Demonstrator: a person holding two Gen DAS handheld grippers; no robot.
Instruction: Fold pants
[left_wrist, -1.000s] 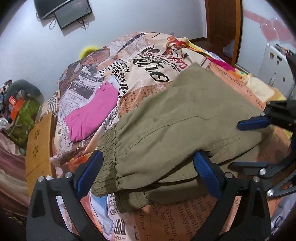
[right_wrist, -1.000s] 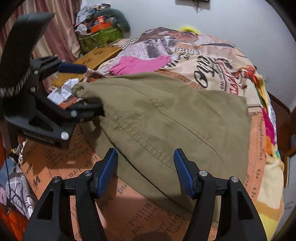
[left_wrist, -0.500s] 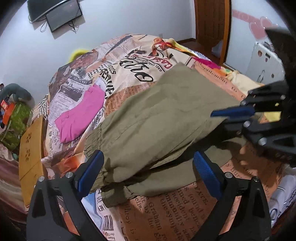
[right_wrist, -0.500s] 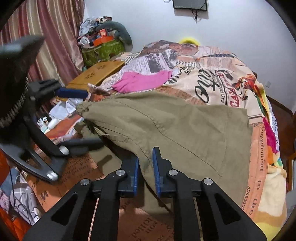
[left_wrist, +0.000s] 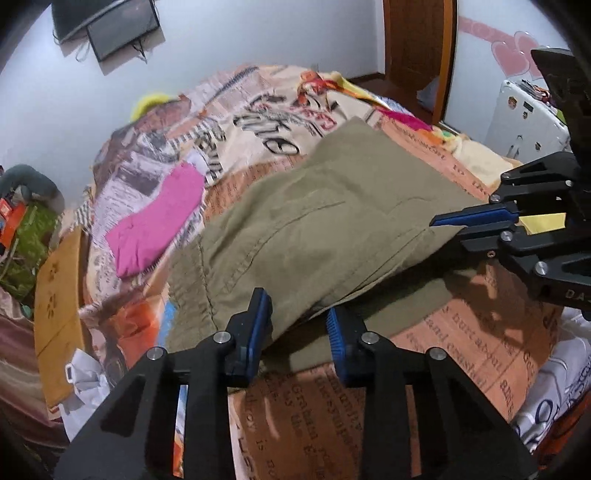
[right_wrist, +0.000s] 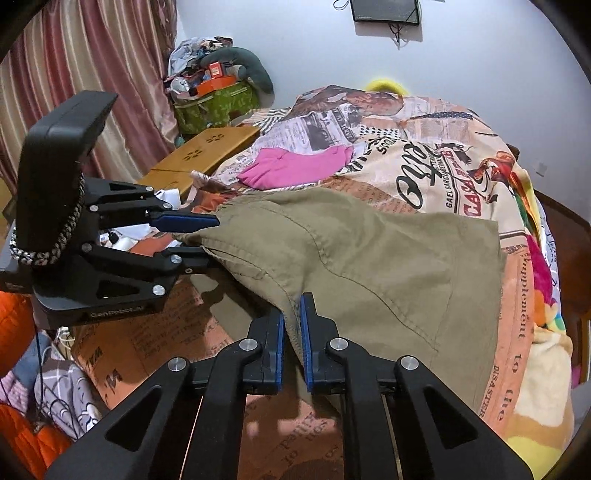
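Note:
Olive-green pants (left_wrist: 314, 229) lie folded on a bed with a newspaper-print cover; they also show in the right wrist view (right_wrist: 369, 258). My right gripper (right_wrist: 291, 332) is shut on the near edge of the top layer and lifts it; it shows from the side in the left wrist view (left_wrist: 458, 225). My left gripper (left_wrist: 299, 325) has its jaws partly closed around the elastic-cuff end of the top layer, with a gap still between the pads; in the right wrist view (right_wrist: 207, 236) the cloth sits between its fingers.
A pink garment (left_wrist: 159, 225) lies on the bed beyond the pants. A wooden board (right_wrist: 199, 155) leans at the bed's left side, by a pile of bags (right_wrist: 214, 96) and curtains. A white appliance (left_wrist: 524, 122) and a door stand at the right.
My left gripper's jaws closed from wide open to a narrow gap around the pants' cuff end. My right gripper, shut half a second ago, raised the top layer's edge higher.

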